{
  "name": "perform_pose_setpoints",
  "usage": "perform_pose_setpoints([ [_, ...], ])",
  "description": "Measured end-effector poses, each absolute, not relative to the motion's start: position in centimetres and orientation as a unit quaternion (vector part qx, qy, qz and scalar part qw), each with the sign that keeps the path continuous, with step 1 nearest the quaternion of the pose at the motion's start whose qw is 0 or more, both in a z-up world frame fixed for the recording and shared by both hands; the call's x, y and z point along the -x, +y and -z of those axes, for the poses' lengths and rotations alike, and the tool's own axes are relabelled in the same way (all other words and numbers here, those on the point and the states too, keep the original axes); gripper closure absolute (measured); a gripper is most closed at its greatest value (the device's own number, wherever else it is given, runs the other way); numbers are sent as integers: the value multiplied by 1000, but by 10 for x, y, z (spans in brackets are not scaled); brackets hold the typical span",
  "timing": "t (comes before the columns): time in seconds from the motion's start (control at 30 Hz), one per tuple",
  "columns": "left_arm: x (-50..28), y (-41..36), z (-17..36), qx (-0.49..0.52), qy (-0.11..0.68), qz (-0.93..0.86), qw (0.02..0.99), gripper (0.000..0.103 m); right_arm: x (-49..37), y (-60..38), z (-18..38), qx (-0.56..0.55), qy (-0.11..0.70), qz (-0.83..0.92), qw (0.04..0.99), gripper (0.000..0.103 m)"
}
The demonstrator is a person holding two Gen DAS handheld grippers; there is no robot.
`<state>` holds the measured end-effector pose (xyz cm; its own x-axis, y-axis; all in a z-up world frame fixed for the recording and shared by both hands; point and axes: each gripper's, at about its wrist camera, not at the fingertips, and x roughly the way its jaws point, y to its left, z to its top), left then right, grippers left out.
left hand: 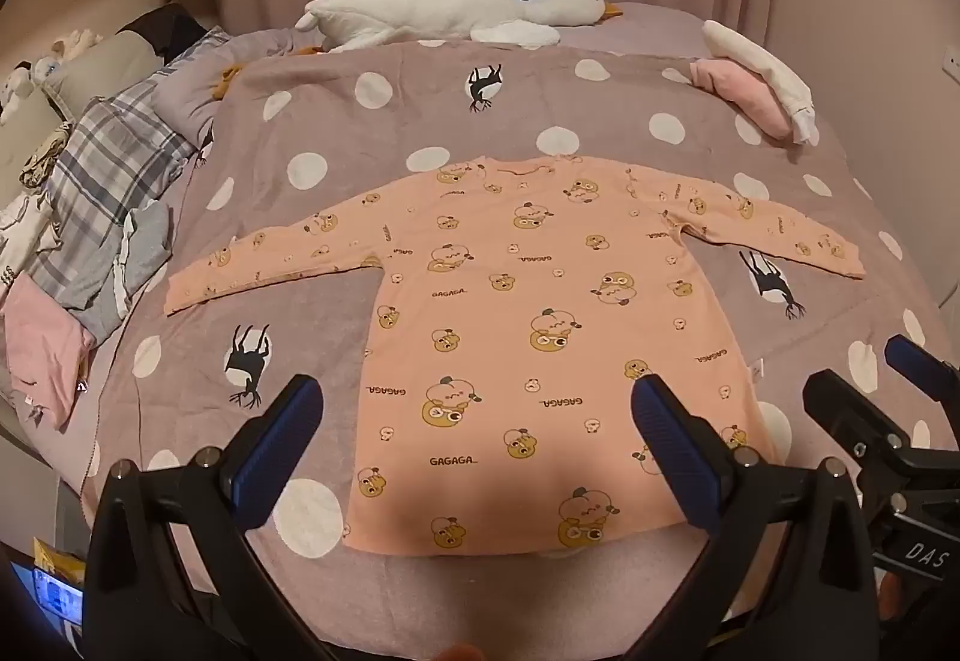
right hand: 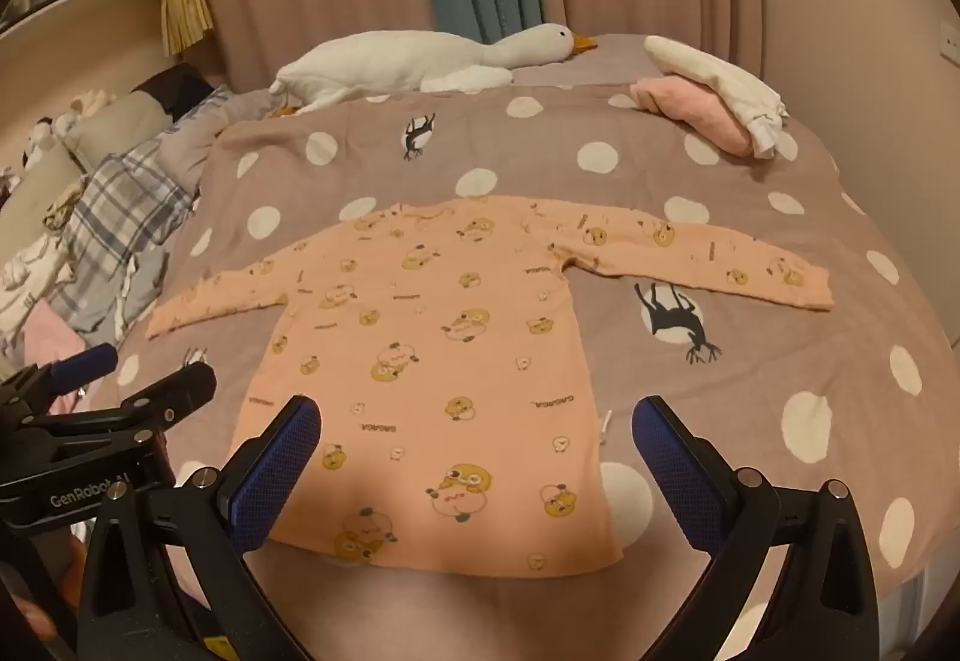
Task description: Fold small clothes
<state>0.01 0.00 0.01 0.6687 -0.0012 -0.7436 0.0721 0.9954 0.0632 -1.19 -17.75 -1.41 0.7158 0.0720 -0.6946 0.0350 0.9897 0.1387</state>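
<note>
A polka-dot bedspread (left hand: 336, 132) is spread as a flat work surface, and the peach long-sleeved top (left hand: 540, 313) is laid out on it, sleeves extended, presumably so folds can begin. The left gripper (left hand: 477, 409) and right gripper (right hand: 477, 427) are held released above its hem, grasping nothing.

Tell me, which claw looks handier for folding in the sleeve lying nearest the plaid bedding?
Probably the left claw: open, it hangs over that side of the peach cartoon-print shirt, nearer that sleeve.

Matt soft cloth shirt (left hand: 540, 313) on matt woven bedspread (left hand: 336, 120); gripper pads (right hand: 276, 469) of ribbed blue rubbery plastic.
</note>
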Motion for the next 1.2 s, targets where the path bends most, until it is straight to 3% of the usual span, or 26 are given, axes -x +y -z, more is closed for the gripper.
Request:
perform_pose_setpoints([
  [1.2, 0, -4, 2, -51, 407, 18, 912, 0, 12, -176, 15, -69, 378, -12, 923, 0],
])
